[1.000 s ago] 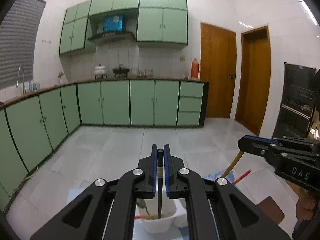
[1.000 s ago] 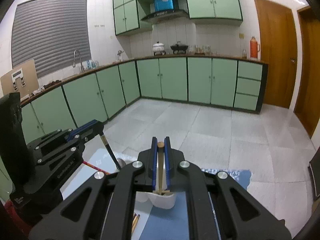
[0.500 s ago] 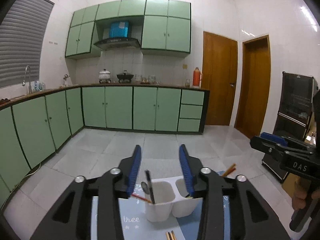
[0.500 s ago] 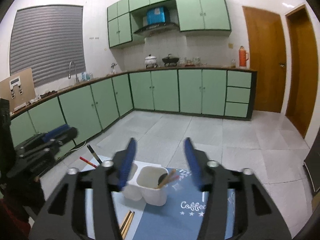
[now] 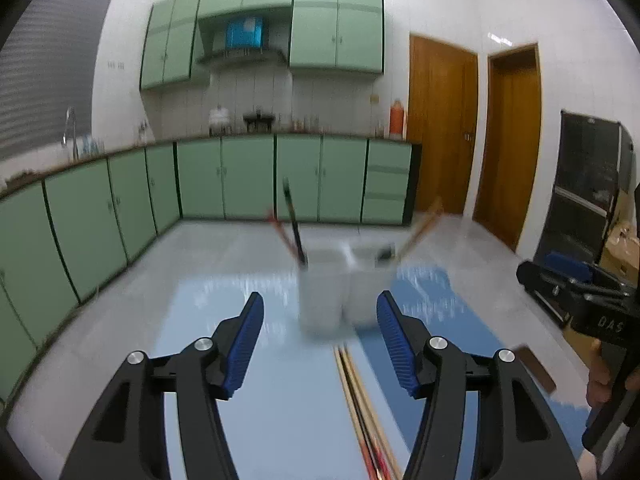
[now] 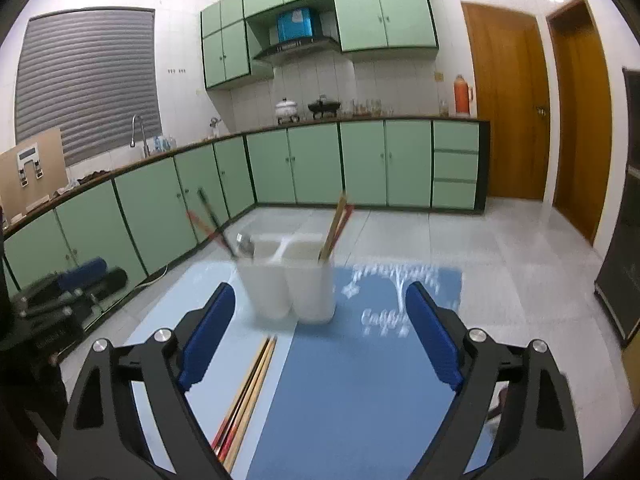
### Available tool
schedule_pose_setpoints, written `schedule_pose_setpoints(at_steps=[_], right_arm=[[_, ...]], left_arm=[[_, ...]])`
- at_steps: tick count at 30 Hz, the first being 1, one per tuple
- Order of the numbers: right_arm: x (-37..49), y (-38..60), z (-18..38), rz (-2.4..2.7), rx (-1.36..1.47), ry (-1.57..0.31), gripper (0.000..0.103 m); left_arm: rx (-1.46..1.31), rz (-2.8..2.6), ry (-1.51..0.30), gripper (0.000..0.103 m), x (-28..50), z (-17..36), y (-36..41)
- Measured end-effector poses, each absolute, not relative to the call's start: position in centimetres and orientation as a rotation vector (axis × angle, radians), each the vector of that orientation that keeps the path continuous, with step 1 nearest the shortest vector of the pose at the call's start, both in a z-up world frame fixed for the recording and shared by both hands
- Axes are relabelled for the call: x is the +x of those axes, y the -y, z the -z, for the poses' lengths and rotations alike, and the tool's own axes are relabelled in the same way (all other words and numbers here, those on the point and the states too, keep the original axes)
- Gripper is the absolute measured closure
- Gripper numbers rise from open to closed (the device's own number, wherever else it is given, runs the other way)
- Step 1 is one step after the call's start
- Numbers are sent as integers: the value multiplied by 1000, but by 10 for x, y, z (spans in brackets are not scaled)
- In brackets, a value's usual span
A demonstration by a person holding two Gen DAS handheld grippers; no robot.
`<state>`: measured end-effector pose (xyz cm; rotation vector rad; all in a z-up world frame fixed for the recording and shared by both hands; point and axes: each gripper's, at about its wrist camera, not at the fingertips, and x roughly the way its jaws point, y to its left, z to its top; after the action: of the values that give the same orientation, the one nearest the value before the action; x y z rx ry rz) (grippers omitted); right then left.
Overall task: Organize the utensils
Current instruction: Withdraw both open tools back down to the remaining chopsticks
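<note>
The left claw (image 5: 320, 342) is standing apart, with nothing between its blue pads (image 5: 245, 344). Its jaws have just been opening. The right claw (image 6: 320, 334) is also standing wide apart and empty, and its jaws have just been opening too.

A white holder (image 6: 290, 280) with two compartments is standing upright on a blue mat (image 6: 360, 380), ahead of both claws and touching neither of them. In the right wrist view the left compartment is holding a spoon (image 6: 245, 245), a dark stick and a red stick, all leaning to the left. The right compartment is holding wooden chopsticks (image 6: 335, 226) that are leaning slightly to the right. In the left wrist view the same holder (image 5: 342, 286) is looking blurred, so its contents are showing only as a dark handle (image 5: 294, 228) on the left side and a pale stick (image 5: 420, 228) on the right side.

A bundle of loose chopsticks (image 6: 246, 392) is lying flat on the mat, just in front of the holder and running toward the camera. The left wrist view is showing them (image 5: 362, 408) between its two jaws, lower in the picture. Some are wooden and some are red.

The mat is lying on a pale worktop (image 6: 176, 304). At the right edge of the left wrist view, a hand (image 5: 600, 376) is holding the other claw.
</note>
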<state>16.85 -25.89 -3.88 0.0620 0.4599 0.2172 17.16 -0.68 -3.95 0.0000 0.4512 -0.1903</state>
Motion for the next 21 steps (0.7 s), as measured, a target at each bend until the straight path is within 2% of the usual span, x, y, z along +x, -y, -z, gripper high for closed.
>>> schedule_pose_setpoints(at_steps=[13, 21], right_arm=[[133, 212, 150, -223, 55, -728, 14], [116, 185, 187, -257, -5, -818, 15]], left_arm=[[20, 162, -733, 44, 146, 156, -5], [30, 158, -801, 44, 133, 180, -11]])
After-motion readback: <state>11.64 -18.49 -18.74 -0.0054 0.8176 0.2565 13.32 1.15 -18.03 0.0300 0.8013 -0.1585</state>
